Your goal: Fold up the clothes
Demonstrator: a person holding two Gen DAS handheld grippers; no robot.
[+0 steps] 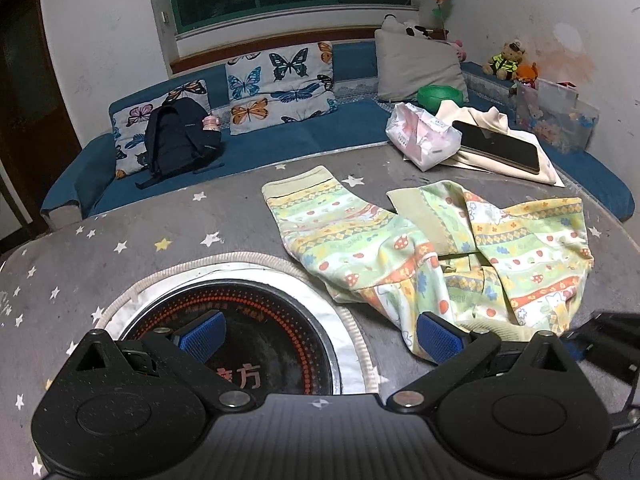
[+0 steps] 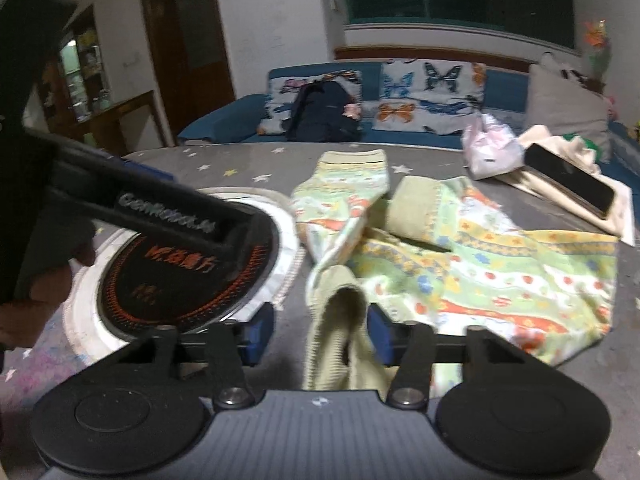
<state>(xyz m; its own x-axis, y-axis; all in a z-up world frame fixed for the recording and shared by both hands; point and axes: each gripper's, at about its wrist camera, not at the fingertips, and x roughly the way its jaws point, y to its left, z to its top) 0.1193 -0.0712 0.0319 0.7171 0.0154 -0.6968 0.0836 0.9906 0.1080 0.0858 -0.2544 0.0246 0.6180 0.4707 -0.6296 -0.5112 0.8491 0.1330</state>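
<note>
- I have the right gripper (image 2: 320, 334) half closed around the ribbed green cuff (image 2: 340, 320) of the pyjama trousers (image 2: 480, 264). The cuff stands between the blue pads; I cannot tell whether they pinch it yet.
- The left gripper (image 1: 320, 334) is wide open and holds nothing. Its right finger (image 1: 438, 338) lies at the near edge of the trousers.
- Ahead of both tools, the trousers lie crumpled on the grey starred table (image 1: 80, 264), legs pointing away.
- Step in hand, as I judge it: taking hold before spreading flat.
- Next move calls for a firm pinch on the cuff, plus a second hold with the left tool.
- Beyond, a phone (image 1: 498, 148) rests at the far edge.
</note>
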